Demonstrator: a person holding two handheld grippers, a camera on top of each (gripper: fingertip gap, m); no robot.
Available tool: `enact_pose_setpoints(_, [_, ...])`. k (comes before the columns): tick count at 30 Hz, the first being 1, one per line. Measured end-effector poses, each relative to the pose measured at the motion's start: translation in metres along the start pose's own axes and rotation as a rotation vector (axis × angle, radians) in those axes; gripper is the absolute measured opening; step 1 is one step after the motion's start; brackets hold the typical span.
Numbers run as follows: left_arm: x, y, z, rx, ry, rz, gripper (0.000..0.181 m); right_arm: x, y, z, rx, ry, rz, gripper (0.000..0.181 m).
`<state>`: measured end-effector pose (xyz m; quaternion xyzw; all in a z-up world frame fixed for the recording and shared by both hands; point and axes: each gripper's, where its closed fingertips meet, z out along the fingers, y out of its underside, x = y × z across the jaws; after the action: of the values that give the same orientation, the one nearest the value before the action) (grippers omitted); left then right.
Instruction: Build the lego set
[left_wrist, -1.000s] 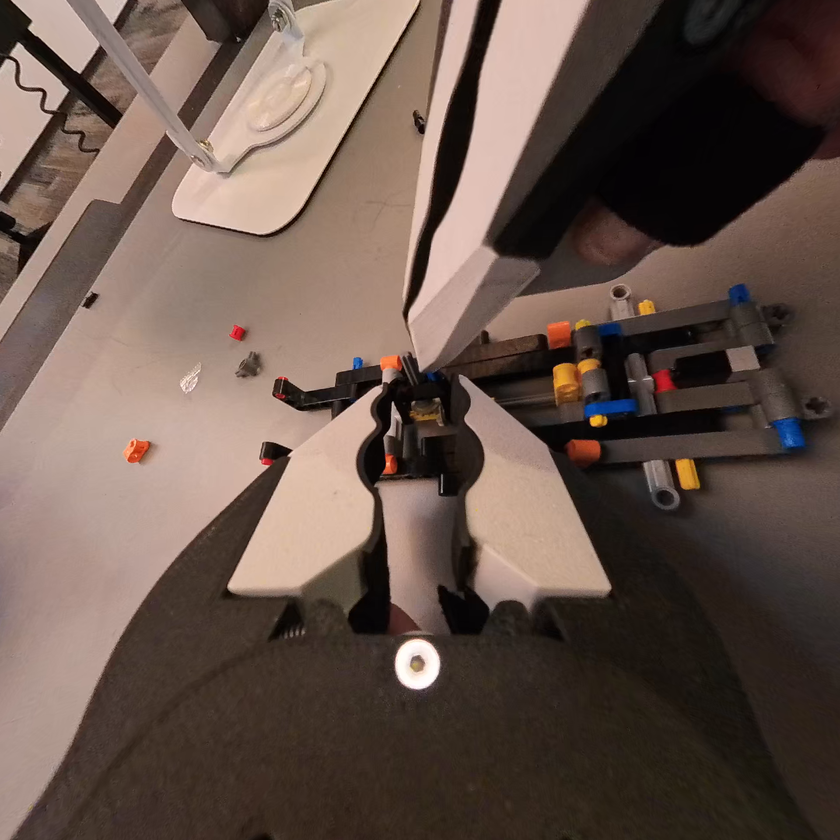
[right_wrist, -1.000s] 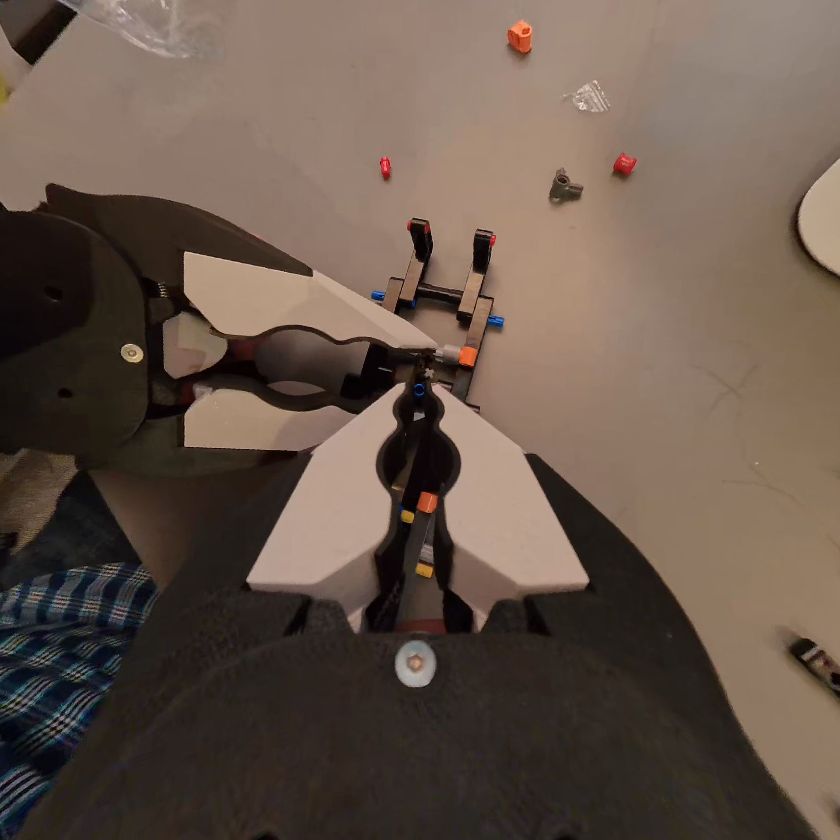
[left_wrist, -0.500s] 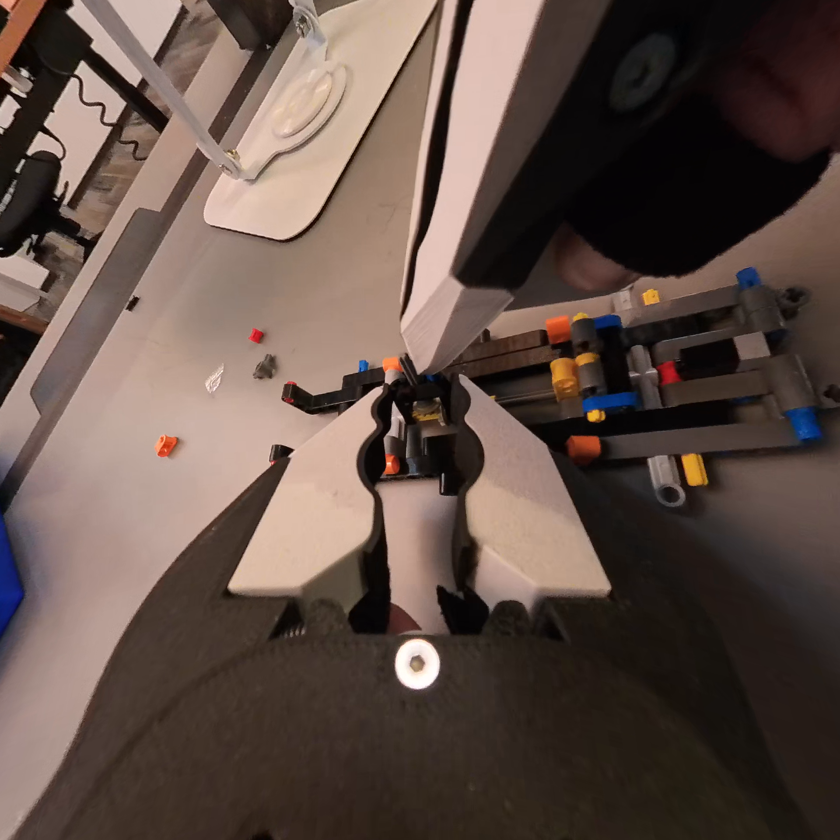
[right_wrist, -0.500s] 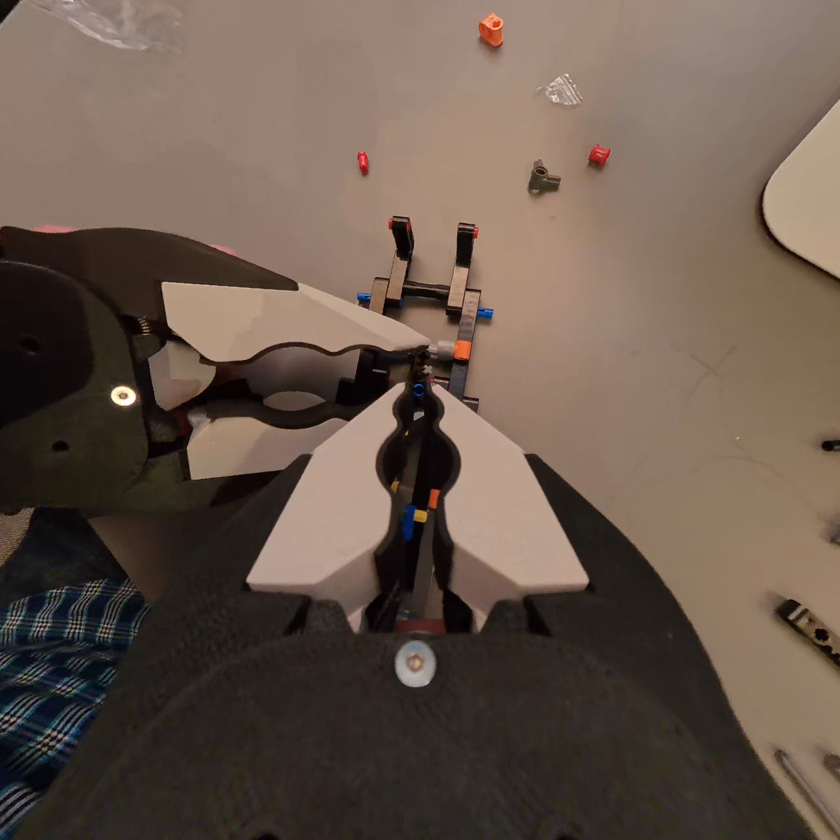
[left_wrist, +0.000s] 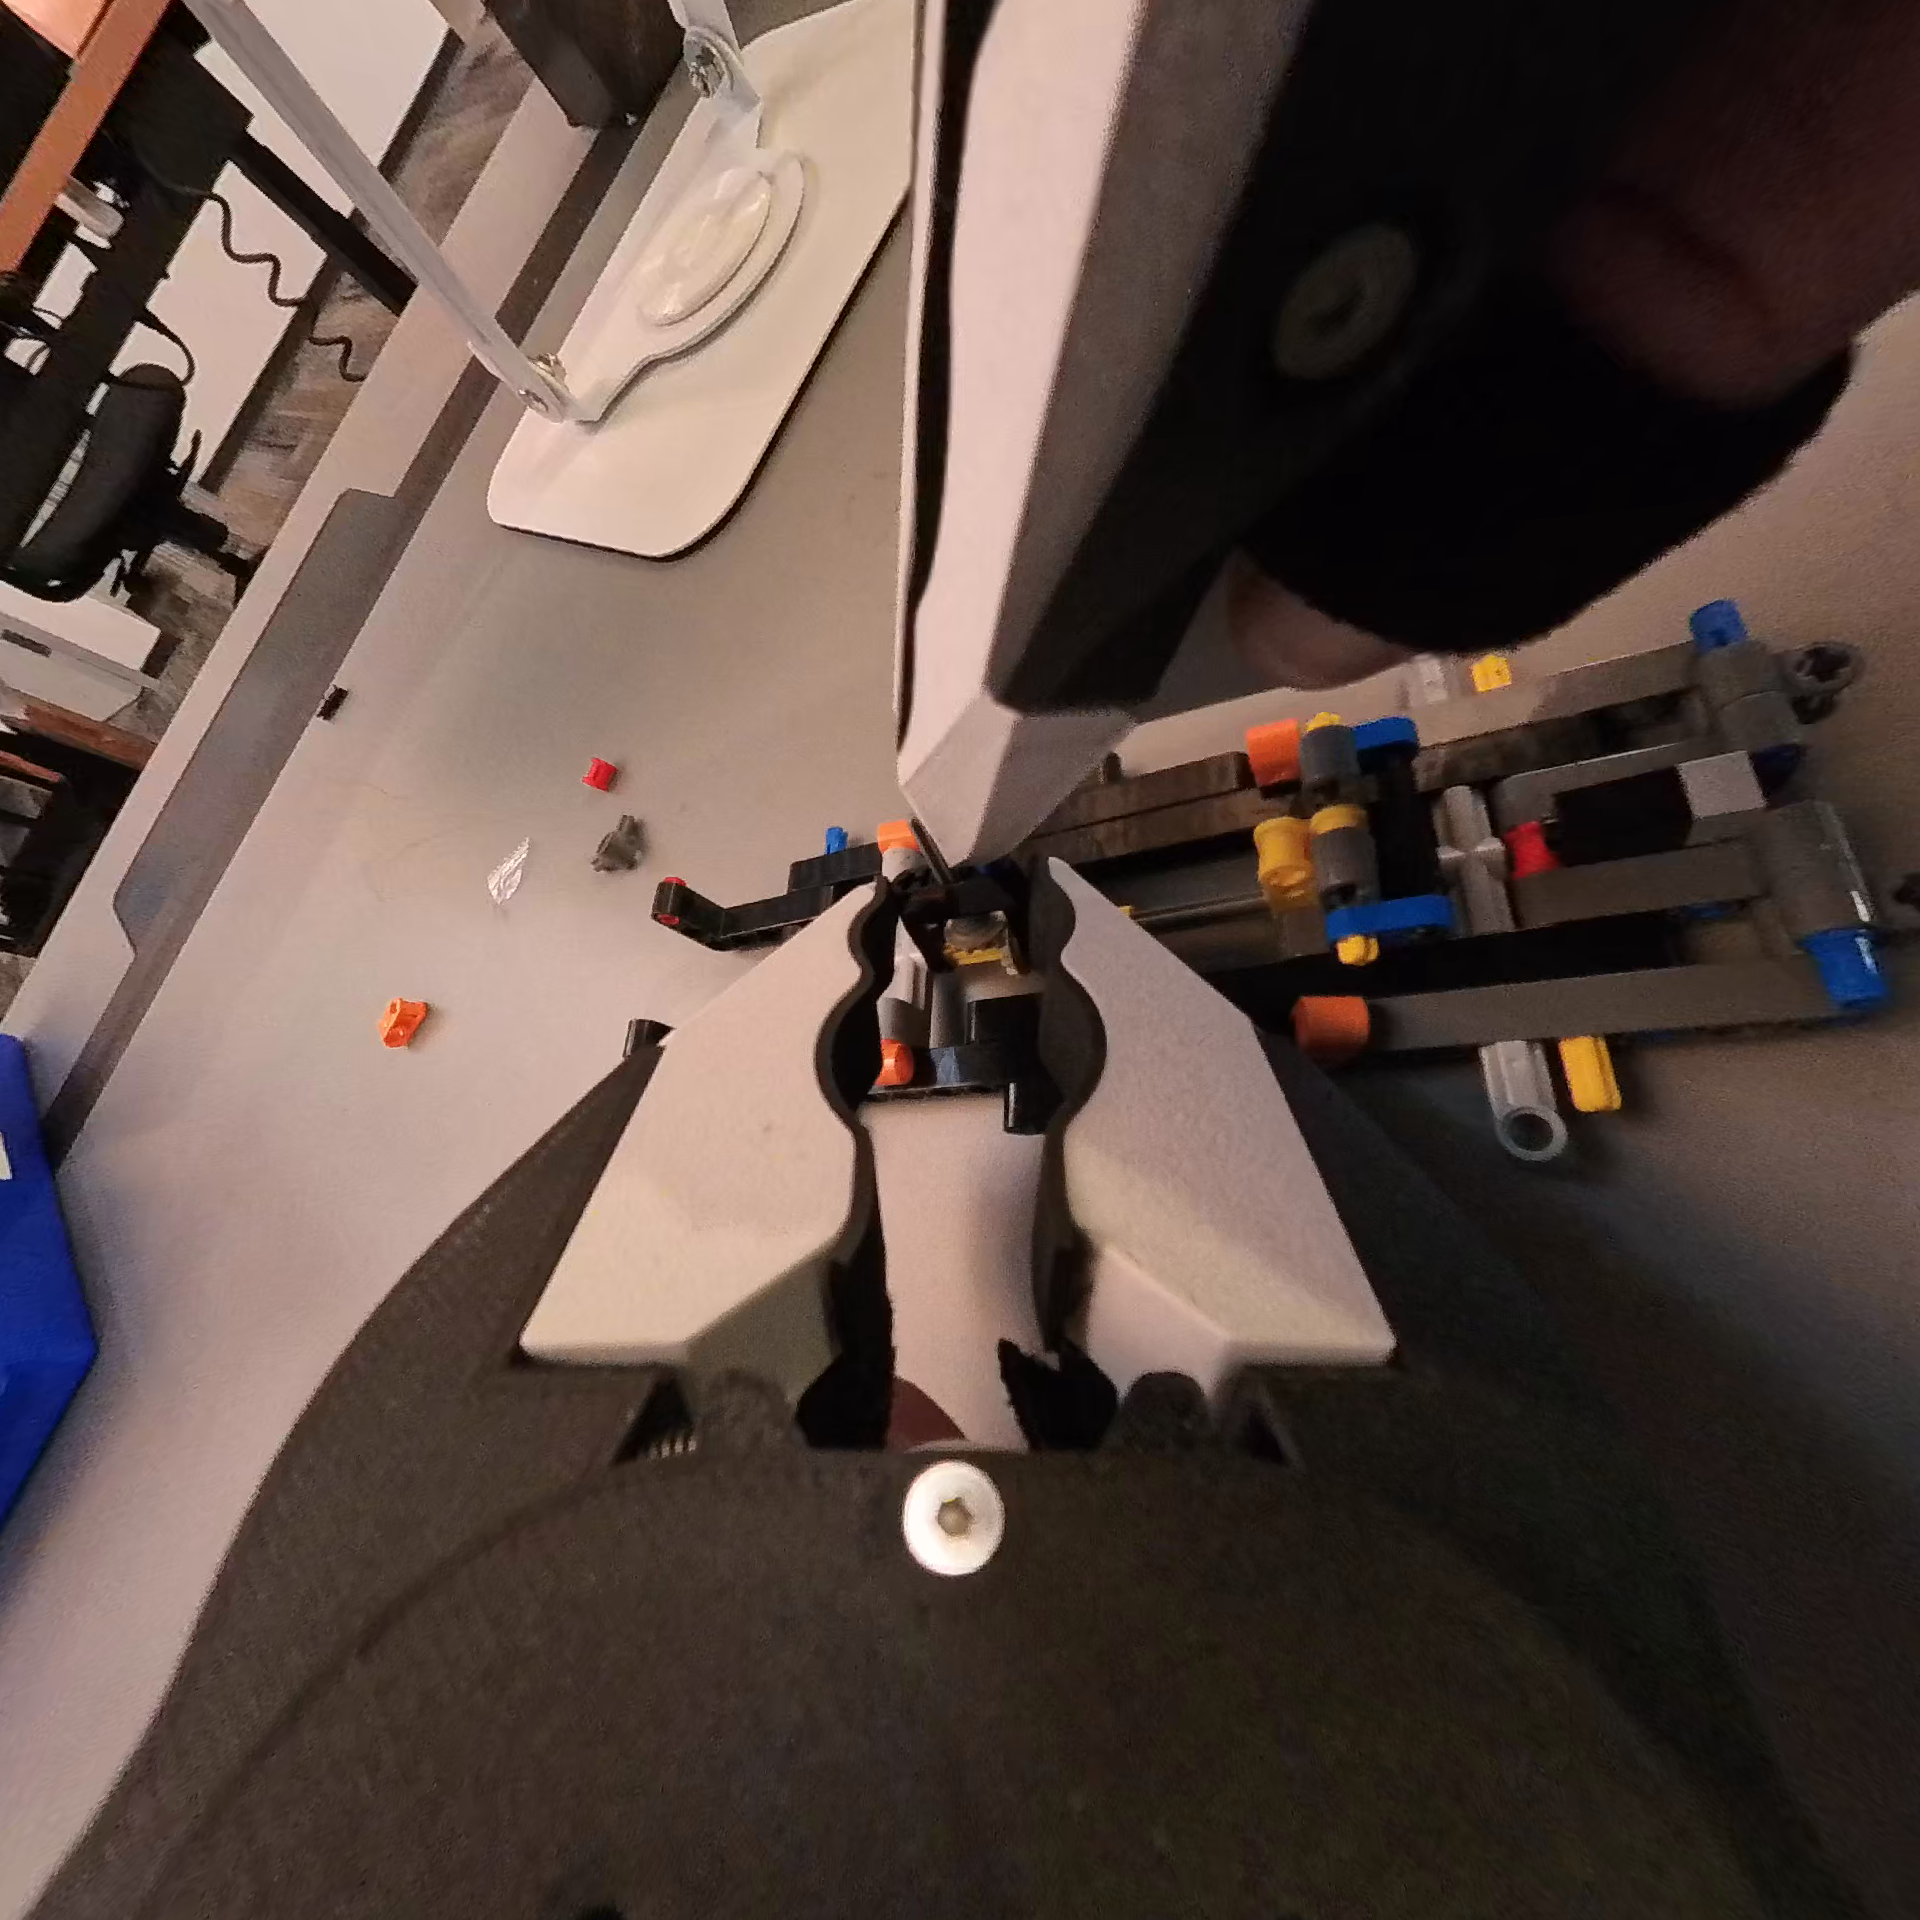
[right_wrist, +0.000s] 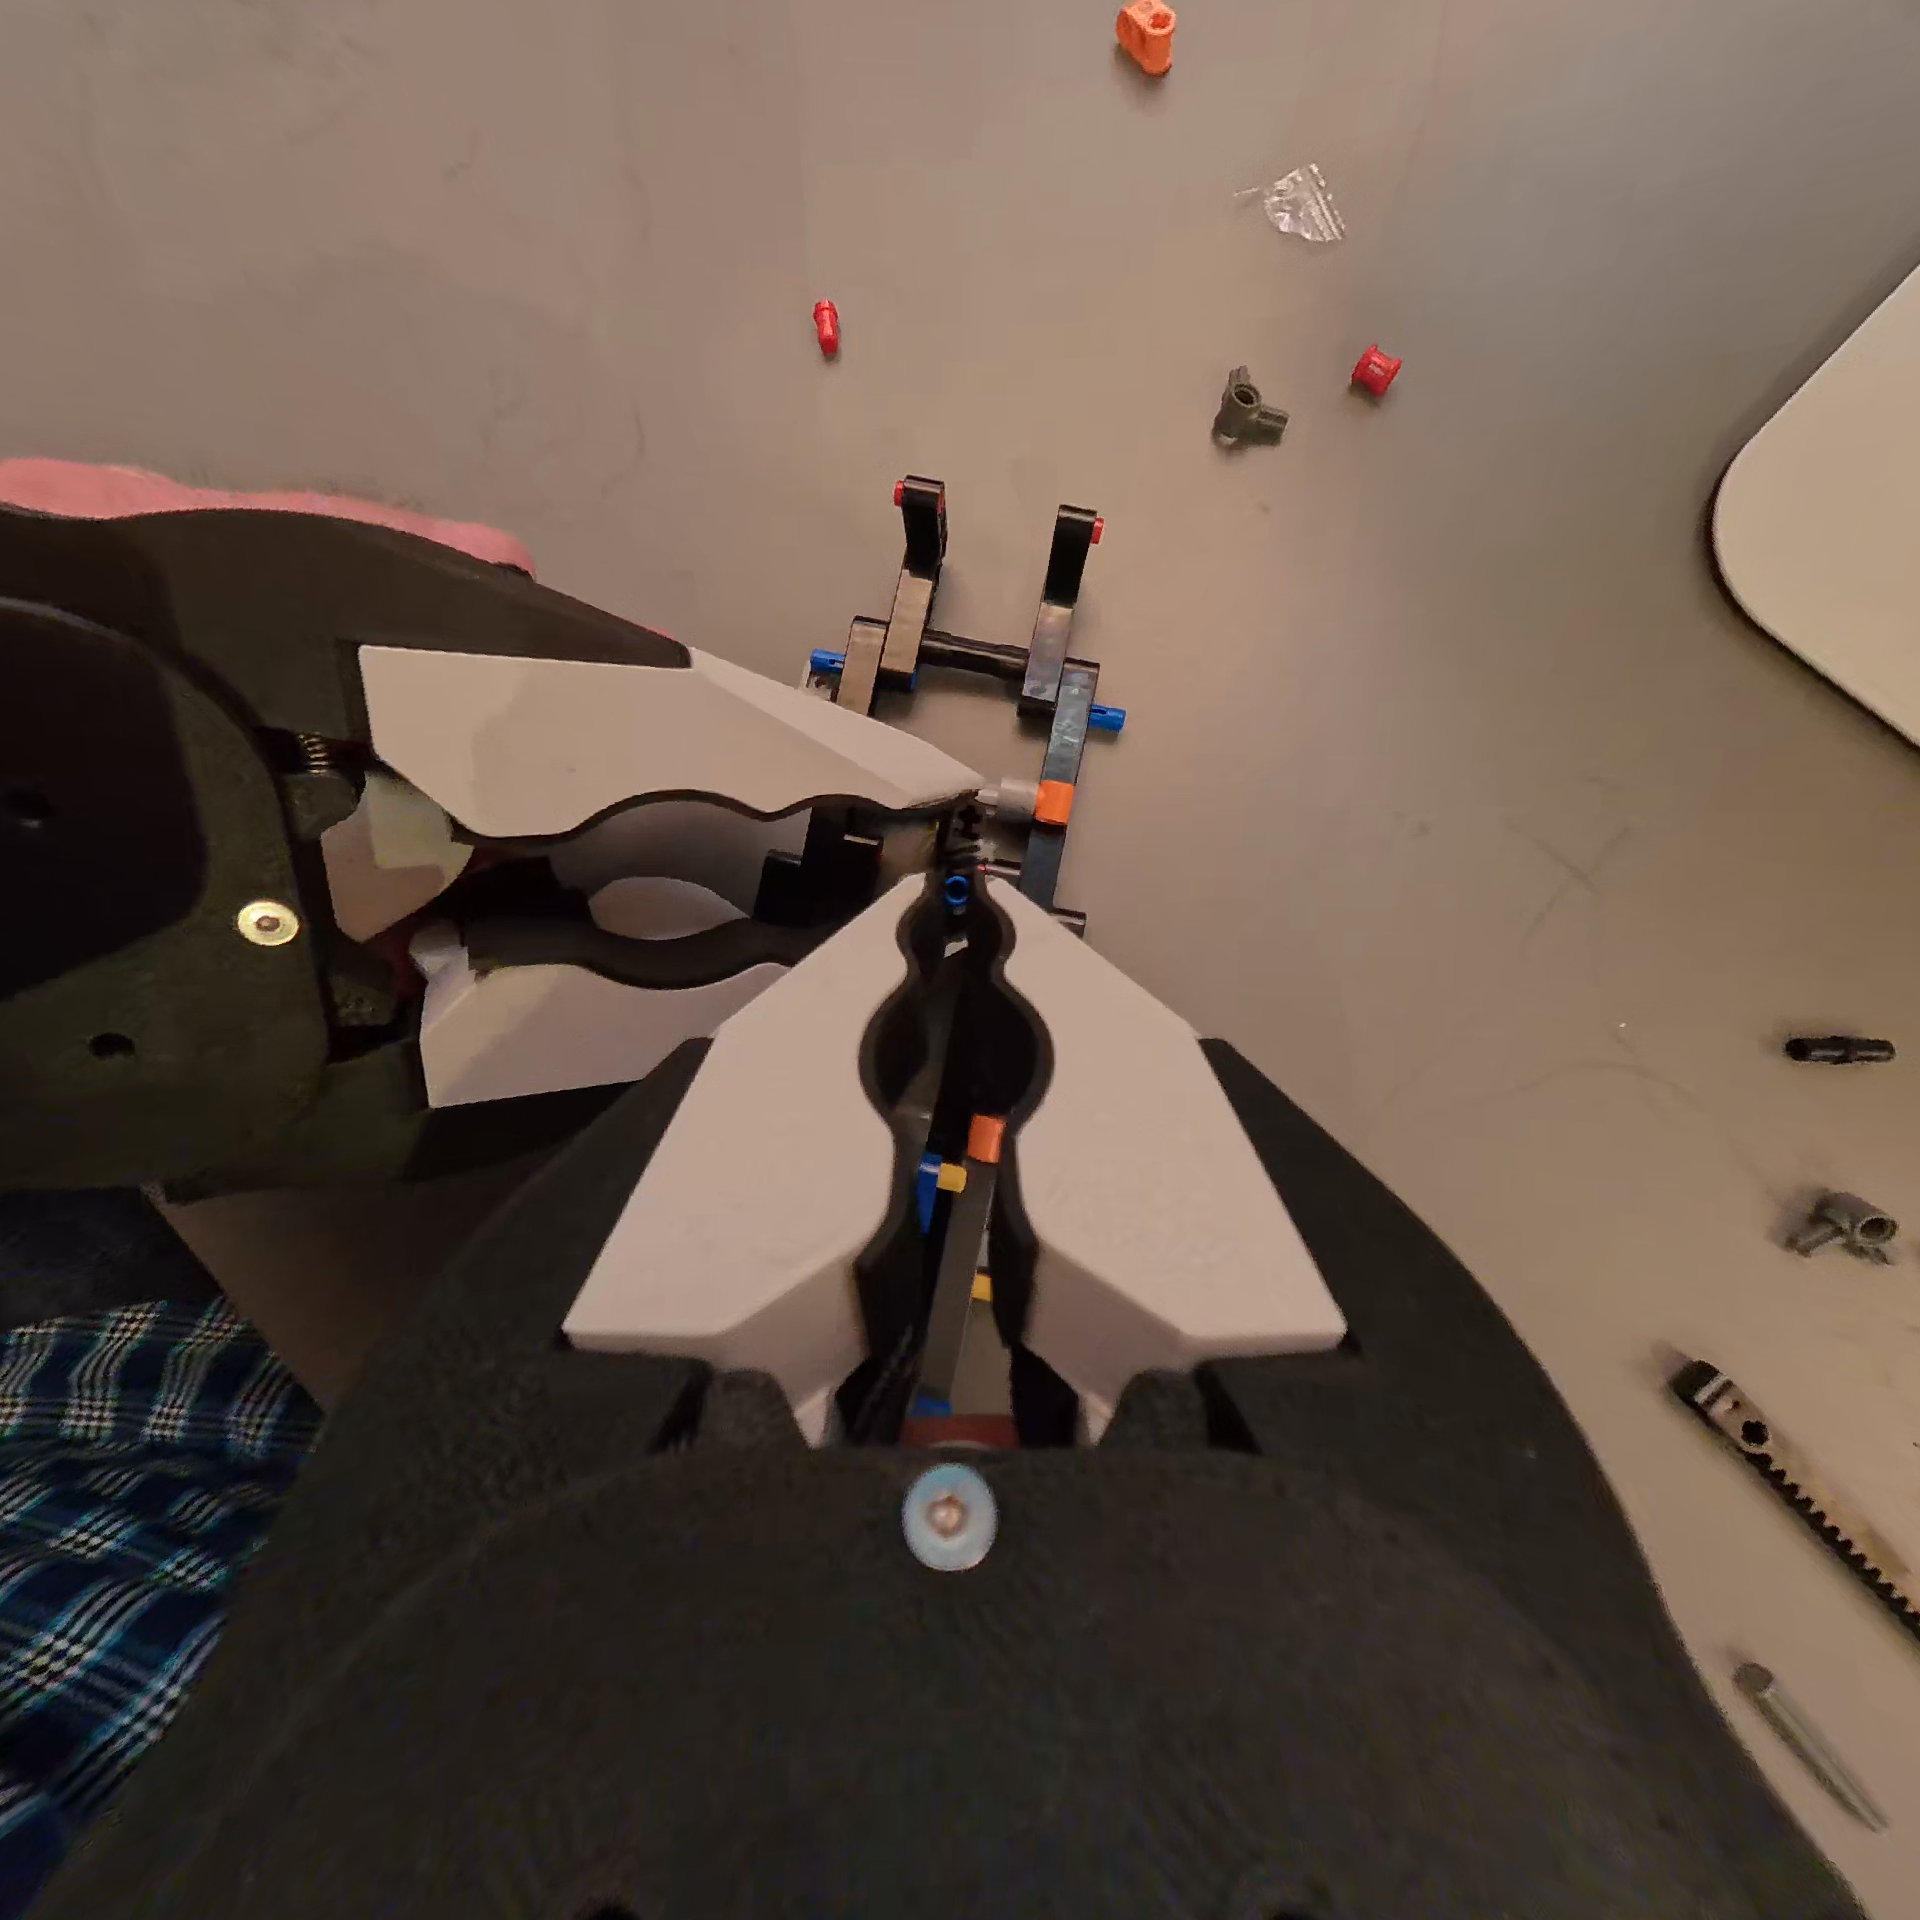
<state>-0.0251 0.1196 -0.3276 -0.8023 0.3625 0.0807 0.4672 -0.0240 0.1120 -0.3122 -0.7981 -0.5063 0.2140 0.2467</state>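
Observation:
A long lego frame (left_wrist: 1558, 894) of dark grey and black beams with blue, yellow, orange and red pins lies on the grey table (left_wrist: 416, 1299). My left gripper (left_wrist: 961, 883) is shut on the frame's black middle block. My right gripper (left_wrist: 940, 821) comes down from above and meets the left fingertips. It is shut on a small thin black piece (left_wrist: 928, 847), held against the frame. In the right wrist view the right gripper (right_wrist: 961, 888) pinches that piece (right_wrist: 966, 831). There the left gripper (right_wrist: 883, 862) reaches in from the left, with the frame's forked end (right_wrist: 1060, 665) beyond.
Loose parts lie past the frame: an orange piece (left_wrist: 403, 1020), a red bush (left_wrist: 600, 773), a dark grey connector (left_wrist: 620, 842), a clear scrap (left_wrist: 509, 871). A white stand base (left_wrist: 675, 343) is at the back, a blue bin (left_wrist: 31, 1247) at left. A gear rack (right_wrist: 1797, 1475) lies at right. My left and right fingertips are right by each other.
Both grippers keep their hold at the same spot on the frame. The left wrist view has tilted up a little, and the right gripper leans more upright over the frame.

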Motion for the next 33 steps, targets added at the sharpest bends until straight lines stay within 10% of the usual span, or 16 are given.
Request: enact_pose_setpoints(33, [0.0005,0.0002,-0.0001,0.0,-0.003,0.007,0.023,0.0,0.0012,0.0009,-0.007,-0.146,0.118,0.001])
